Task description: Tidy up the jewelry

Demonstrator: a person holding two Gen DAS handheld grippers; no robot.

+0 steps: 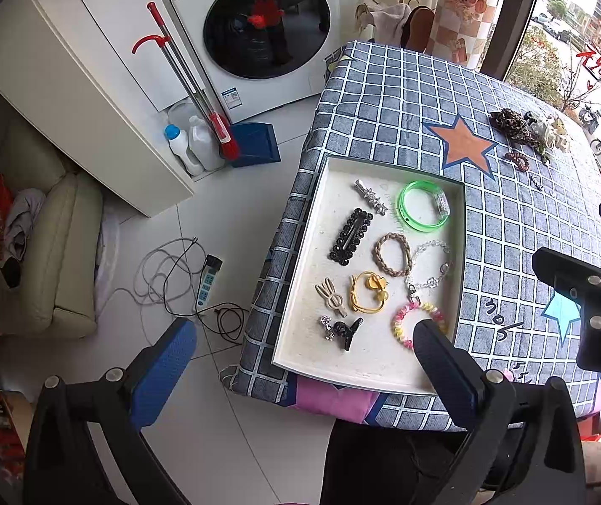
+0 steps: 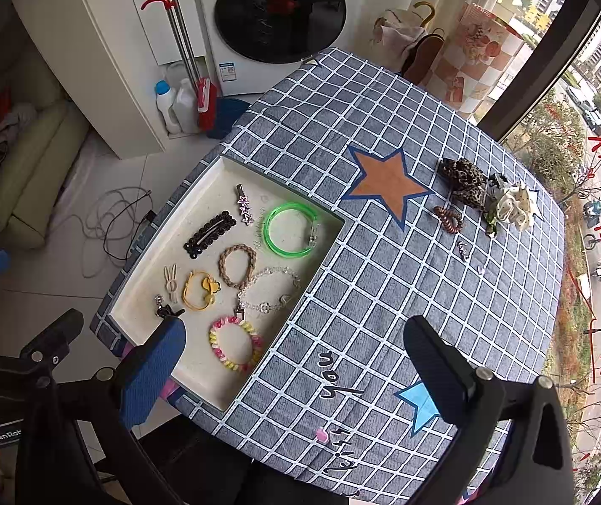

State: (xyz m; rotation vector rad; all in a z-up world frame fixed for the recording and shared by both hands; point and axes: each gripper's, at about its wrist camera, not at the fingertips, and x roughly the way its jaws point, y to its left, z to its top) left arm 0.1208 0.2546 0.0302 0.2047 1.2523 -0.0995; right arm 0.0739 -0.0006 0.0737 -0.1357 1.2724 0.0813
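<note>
A white tray (image 1: 321,227) (image 2: 212,176) on the checked tablecloth holds several pieces: a green bangle (image 1: 424,206) (image 2: 293,229), a black hair clip (image 1: 351,233) (image 2: 210,233), a braided brown band (image 1: 393,253), a silver chain bracelet (image 2: 269,290), a yellow hair tie (image 1: 368,292) and a pink-yellow coil band (image 2: 235,343). Loose on the cloth lie a leopard scrunchie (image 1: 513,124) (image 2: 464,183), a white scrunchie (image 2: 515,204), a brown coil tie (image 2: 448,219) and small earrings (image 2: 464,250). My left gripper (image 1: 304,357) is open and empty above the tray's near edge. My right gripper (image 2: 296,357) is open and empty above the table's near side.
A washing machine (image 1: 258,29) and a white cabinet (image 1: 69,84) stand beyond the table. A mop (image 1: 191,84), bottles (image 1: 182,147) and loose cables (image 1: 174,277) are on the floor at left. A window (image 2: 586,168) runs along the right.
</note>
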